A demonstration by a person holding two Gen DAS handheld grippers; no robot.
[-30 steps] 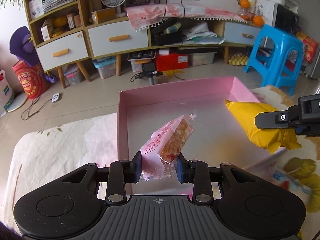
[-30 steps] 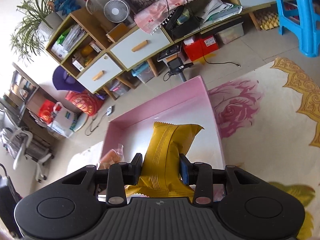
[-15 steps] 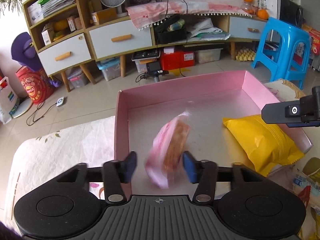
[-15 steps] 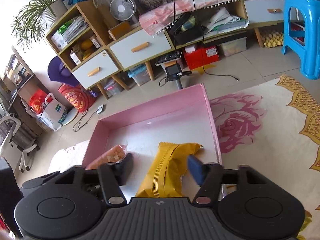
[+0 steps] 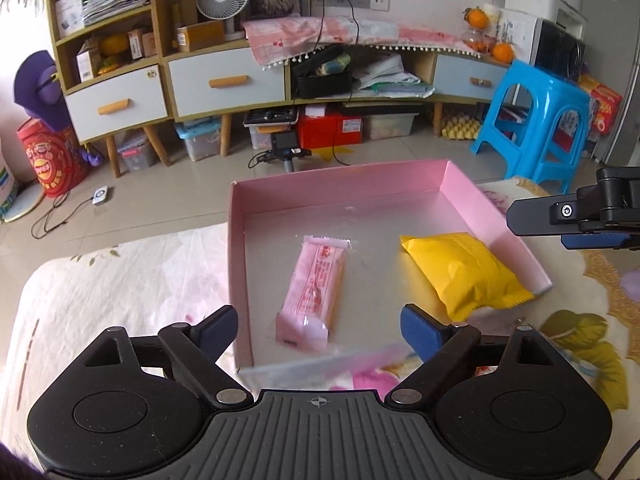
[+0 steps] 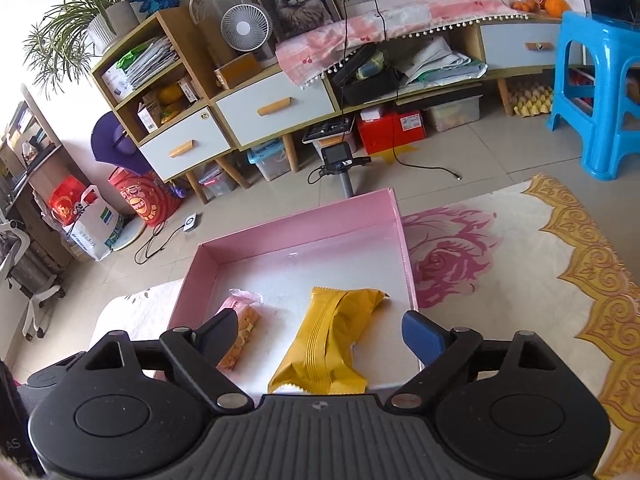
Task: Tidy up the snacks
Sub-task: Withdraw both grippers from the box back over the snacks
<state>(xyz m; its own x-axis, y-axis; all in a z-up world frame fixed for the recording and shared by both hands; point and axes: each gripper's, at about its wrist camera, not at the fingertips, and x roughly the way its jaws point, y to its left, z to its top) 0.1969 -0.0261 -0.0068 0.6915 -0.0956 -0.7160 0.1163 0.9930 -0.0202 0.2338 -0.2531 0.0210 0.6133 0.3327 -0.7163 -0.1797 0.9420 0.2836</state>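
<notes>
Snacks in the pink box [image 5: 236, 264] are two: one pink packet [image 5: 316, 292] lies flat near its left wall, one yellow packet [image 5: 464, 272] lies near its right wall, and they are apart. The left gripper [image 5: 318, 326] has just been opening; its jaws stand wide above the near edge and hold nothing. The right gripper [image 6: 318, 330] has also just been opening and stands wide, with the yellow packet lying loose between the fingers.

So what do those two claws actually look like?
Both look alike. The left claw and right claw each have a black ribbed body with two round discs, black linkage arms with silver pivot pins, blue fingertip pads and a small white crosshair mark in the middle. No cables or sleeves show.
</notes>
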